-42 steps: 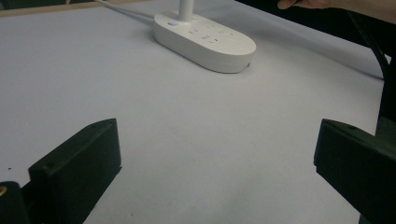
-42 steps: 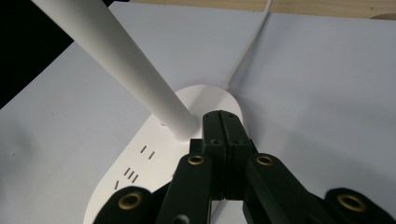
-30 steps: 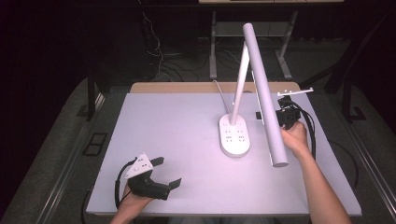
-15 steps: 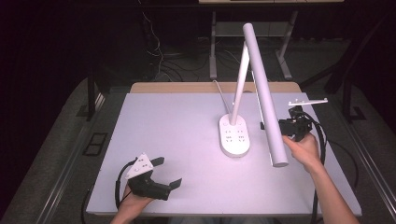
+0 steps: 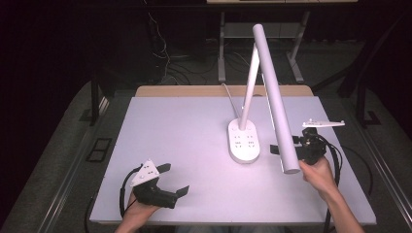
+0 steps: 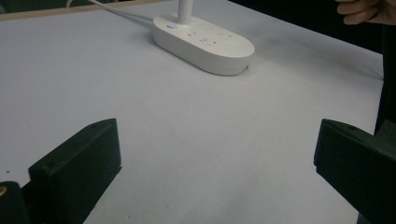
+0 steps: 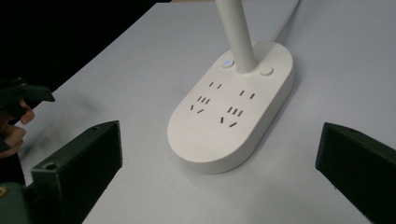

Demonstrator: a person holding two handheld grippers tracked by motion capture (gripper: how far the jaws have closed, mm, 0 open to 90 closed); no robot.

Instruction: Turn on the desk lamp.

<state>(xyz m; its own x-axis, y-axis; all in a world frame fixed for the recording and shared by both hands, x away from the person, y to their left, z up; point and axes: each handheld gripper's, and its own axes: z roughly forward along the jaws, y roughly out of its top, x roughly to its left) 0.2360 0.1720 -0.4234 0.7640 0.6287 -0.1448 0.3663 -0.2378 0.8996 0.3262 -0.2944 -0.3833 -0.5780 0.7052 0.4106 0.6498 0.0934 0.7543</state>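
At the near left corner of the pale grey table [image 5: 184, 131], the left gripper [image 5: 171, 180] rests low in the person's hand, its two black jaws spread wide with only bare tabletop between them, as the left gripper view confirms. It sits well apart from the lamp.

Toward the middle-right stands the white oval plastic lamp base with built-in power sockets [image 5: 244, 141], flat on the table, its white cable [image 5: 228, 91] running off toward the far edge. A slim white post [image 5: 249, 82] rises from the base's far end, and a long white tubular lamp head [image 5: 275, 98] slopes down from the top of it toward the near right.

On the right, the right gripper [image 5: 284, 149] hovers just beside the lower end of the lamp head, pointed at the base; its jaws are also spread wide and hold nothing, the base framed between them in the right gripper view [image 7: 231, 114].

The likely risks, as I judge them: the sloping head hangs between this gripper and the base, so a careless reach could knock it and swing or tip the lamp. A jaw tip aimed at the small round buttons [image 7: 266, 71] by the post could slip off or nudge the light base sideways.

No brand, label or writing is legible; the base shows only socket slots and a small lit indicator [image 7: 227, 62].
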